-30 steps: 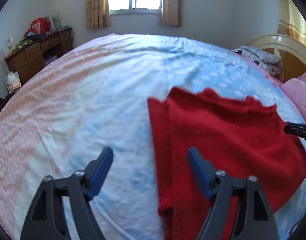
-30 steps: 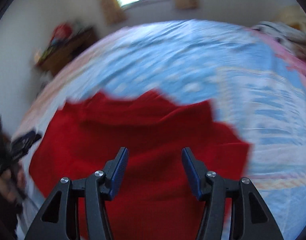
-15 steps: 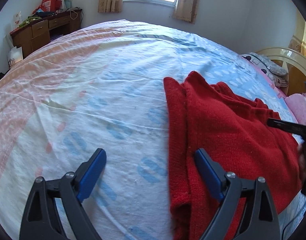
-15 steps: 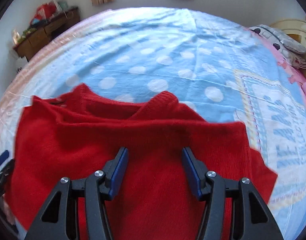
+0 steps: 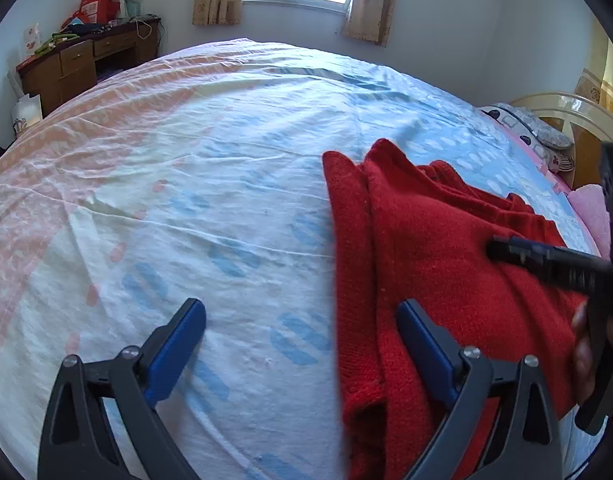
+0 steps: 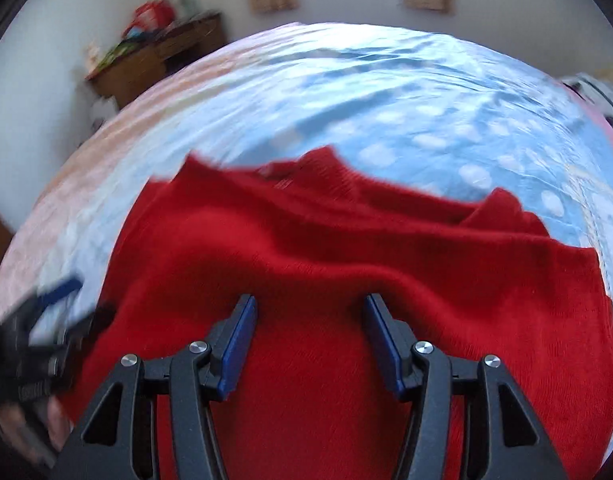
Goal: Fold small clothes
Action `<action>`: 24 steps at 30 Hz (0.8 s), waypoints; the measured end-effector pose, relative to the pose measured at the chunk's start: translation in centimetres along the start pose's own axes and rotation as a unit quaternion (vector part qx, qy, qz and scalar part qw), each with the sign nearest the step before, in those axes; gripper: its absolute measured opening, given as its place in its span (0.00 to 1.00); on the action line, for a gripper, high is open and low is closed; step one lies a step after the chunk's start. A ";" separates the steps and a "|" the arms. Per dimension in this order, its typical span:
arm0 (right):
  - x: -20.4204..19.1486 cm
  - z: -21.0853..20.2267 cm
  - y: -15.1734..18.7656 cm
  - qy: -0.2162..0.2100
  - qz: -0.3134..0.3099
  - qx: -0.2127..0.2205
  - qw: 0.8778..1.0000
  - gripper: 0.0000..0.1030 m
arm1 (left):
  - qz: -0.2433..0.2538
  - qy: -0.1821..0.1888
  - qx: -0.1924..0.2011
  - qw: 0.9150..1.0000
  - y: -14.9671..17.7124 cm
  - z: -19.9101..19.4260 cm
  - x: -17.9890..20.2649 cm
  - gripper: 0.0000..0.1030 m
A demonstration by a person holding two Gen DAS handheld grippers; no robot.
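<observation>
A red knit sweater [image 5: 434,248] lies partly folded on the bed, its left side doubled over in a long strip. In the right wrist view the sweater [image 6: 346,264] fills the lower middle, rumpled, neckline at the far edge. My left gripper [image 5: 300,332] is open and empty, hovering over the sweater's left edge, one finger over the sheet, one over the red knit. My right gripper [image 6: 308,324] is open and empty, just above the sweater's body. It also shows in the left wrist view [image 5: 546,256], blurred, over the sweater's right part.
The bed sheet [image 5: 186,160] is pale pink on the left and blue dotted on the right. A wooden desk [image 5: 78,64] with clutter stands at the far left wall. Pillows [image 5: 526,128] and a headboard [image 5: 578,120] are at the right. A window is on the far wall.
Both grippers have shifted over the sweater and stayed open. The right gripper has swung left over the sweater's body; its view is now blurred. The sweater's top looks more rumpled.
</observation>
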State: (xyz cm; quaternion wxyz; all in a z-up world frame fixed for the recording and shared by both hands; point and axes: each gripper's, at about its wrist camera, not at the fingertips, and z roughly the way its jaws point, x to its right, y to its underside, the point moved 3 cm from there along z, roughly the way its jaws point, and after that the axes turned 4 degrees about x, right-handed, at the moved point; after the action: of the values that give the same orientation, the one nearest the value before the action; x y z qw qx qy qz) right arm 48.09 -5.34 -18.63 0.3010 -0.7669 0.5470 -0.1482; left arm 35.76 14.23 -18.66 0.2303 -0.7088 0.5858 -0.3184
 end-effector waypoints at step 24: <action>5.4 -1.4 -0.1 -0.016 0.076 -0.024 0.997 0.55 | 0.001 0.005 0.001 1.000 0.0 0.1 0.0 0.99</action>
State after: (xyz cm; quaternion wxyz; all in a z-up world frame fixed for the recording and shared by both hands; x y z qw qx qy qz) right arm 49.31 -10.78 -17.98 0.3018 -0.7324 0.6022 -0.0990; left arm 35.83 14.21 -18.73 0.2280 -0.7067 0.5872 -0.3220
